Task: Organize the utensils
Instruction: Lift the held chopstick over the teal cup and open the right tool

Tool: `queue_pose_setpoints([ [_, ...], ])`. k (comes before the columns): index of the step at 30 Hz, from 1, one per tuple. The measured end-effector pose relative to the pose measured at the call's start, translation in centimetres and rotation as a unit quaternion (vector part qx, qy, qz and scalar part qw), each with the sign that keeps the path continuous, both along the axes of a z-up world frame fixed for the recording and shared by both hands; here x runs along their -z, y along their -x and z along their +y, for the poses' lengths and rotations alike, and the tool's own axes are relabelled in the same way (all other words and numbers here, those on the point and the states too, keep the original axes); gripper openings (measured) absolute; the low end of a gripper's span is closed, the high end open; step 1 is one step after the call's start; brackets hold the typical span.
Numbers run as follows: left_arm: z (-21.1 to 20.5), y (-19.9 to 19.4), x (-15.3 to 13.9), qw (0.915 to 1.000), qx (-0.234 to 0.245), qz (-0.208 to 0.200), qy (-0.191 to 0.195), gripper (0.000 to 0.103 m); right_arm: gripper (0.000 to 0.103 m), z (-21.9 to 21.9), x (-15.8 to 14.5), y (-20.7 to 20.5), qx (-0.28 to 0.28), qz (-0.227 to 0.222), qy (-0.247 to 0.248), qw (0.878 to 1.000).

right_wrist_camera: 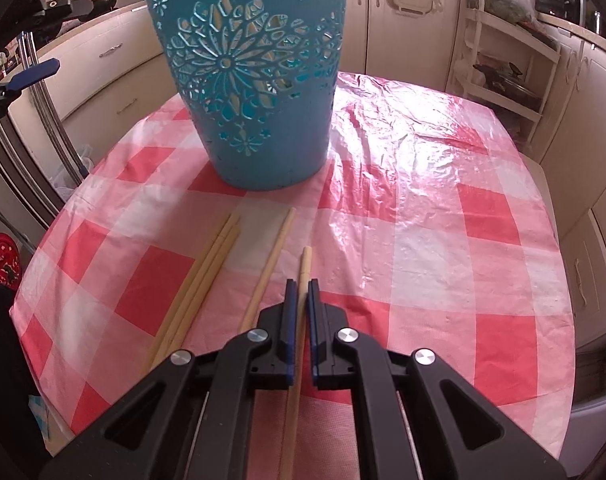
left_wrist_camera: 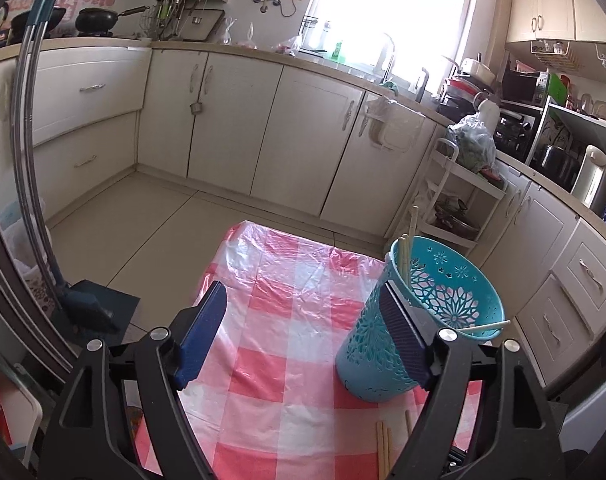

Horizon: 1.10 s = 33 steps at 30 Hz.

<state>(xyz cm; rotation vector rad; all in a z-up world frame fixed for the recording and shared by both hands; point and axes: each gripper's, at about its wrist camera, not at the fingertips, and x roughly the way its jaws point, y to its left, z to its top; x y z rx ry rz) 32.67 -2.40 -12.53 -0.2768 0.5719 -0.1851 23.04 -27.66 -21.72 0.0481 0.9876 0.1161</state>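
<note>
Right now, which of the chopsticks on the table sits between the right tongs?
The rightmost chopstick, lying alone between the right tongs; the single one and the bundle lie further left, untouched.

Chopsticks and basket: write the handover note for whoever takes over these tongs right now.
Right tongs: nearly shut around one chopstick that lies along the checked tablecloth; whether it is gripped tight is unclear.
Left tongs: open, empty, above the table beside the blue basket.
Done: a few chopsticks already stand in the basket, one leaning over its rim.
Left: on the cloth in front of the basket, a bundle of chopsticks and a single one, plus the one between the right tongs. All go into the basket.
</note>
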Motion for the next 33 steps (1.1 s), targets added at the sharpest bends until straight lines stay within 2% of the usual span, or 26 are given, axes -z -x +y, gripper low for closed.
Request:
queue_pose_setpoints([
  [2,0.2,-0.2,-0.2,1.0000,-0.003,-0.002,0.003,0.075,0.006,-0.7,-1.1,0.5,0.005,-0.005,-0.040,0.999],
  [7,0.5,-0.7,-0.3,0.9998,-0.014,0.007,0.015,0.076,0.006,-1.9,-6.6,2.1,-0.015,-0.054,-0.146,0.988],
  [11,0.6,-0.8,0.1,0.9995,-0.022,0.016,0.019,0.076,0.006,-2.5,-11.5,1.9,-0.026,-0.098,-0.224,0.969],
  [16,0.6,-0.9,0.3,0.9991,-0.031,0.020,0.021,0.076,0.006,-2.7,-17.0,-1.2,-0.019,-0.169,-0.280,0.945],
  [21,0.7,-1.1,0.5,0.9988,-0.031,0.027,0.025,0.076,0.006,-2.1,-21.0,-6.3,0.018,-0.251,-0.272,0.929],
  [24,0.8,-1.2,0.5,0.9988,-0.030,0.027,0.027,0.076,0.006,-2.4,-21.2,-9.2,0.066,-0.282,-0.259,0.921],
  [28,1.1,-1.6,0.7,0.9983,-0.033,0.033,0.034,0.076,0.006,-2.5,-19.5,-12.3,0.116,-0.290,-0.218,0.925],
  [33,1.5,-1.9,0.8,0.9972,-0.036,0.044,0.049,0.077,0.006,-1.9,-17.2,-13.0,0.119,-0.280,-0.168,0.937],
])
